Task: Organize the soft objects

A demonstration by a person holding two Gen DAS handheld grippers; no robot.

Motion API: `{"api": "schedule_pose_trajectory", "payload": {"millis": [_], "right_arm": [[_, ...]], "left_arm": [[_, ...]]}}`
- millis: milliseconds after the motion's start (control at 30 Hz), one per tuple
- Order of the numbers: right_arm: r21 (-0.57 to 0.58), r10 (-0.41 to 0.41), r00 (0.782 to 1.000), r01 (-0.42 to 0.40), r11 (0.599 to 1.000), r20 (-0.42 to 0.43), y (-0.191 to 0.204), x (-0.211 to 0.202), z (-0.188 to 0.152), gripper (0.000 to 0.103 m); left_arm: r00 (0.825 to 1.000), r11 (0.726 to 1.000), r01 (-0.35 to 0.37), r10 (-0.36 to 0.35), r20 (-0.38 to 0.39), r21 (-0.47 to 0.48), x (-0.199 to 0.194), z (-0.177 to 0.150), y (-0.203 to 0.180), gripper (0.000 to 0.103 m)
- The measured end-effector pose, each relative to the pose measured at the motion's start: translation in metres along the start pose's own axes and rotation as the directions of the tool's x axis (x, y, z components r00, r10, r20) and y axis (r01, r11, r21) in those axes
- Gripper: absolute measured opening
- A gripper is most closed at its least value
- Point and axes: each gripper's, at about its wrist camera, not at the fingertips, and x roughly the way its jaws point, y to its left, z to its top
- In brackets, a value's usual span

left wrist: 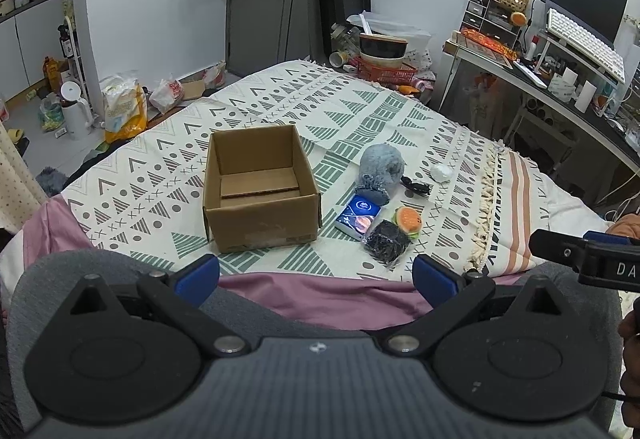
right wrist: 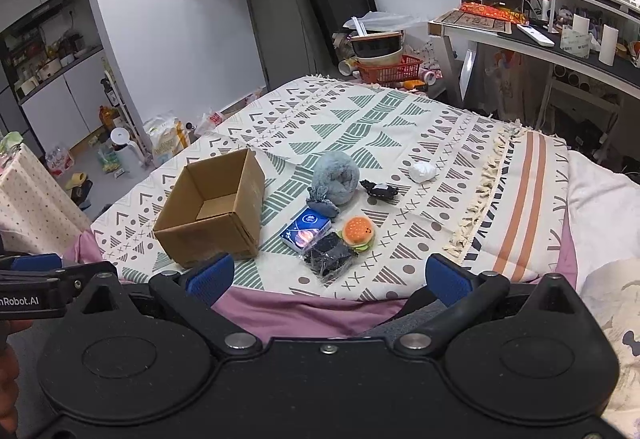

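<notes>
Left wrist view, left gripper (left wrist: 316,273) jaws spread wide, holding nothing – cardboard box (left wrist: 260,189) open on the bed, soft toys just right of it, right wrist view, right gripper (right wrist: 326,277) jaws equally wide, empty – burger plush (right wrist: 359,232) right of the box.

Left hand-held gripper (left wrist: 316,275) and right hand-held gripper (right wrist: 326,277), jaws apparently wide apart.

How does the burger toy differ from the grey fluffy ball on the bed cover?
The burger toy is orange with green edges; the grey fluffy ball is one dull colour. The burger toy looks smaller and lies nearer the camera, touching the black packet. Both lie outside the cardboard box.
</notes>
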Motion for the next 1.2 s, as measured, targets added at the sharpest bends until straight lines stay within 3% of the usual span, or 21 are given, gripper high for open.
{"api": "schedule_pose_trajectory", "payload": {"millis": [1000,1200], "right_arm": [[-0.020,-0.020,1.000,0.019,1.000,-0.011,0.0090,-0.0038,0.0007,0.103],[-0.028,0.006,1.000,-0.006,1.000,-0.018,0.0072,-0.0041,0.0014,0.103]], "left_arm": [[1.000,1.000,0.018,-0.018,-0.007,-0.014,-0.0003,0.0002,0.0056,0.102],[1.000,0.999,0.021,-0.021,0.001,-0.027,0.0013,-0.0014,0.0051,0.102]]}}
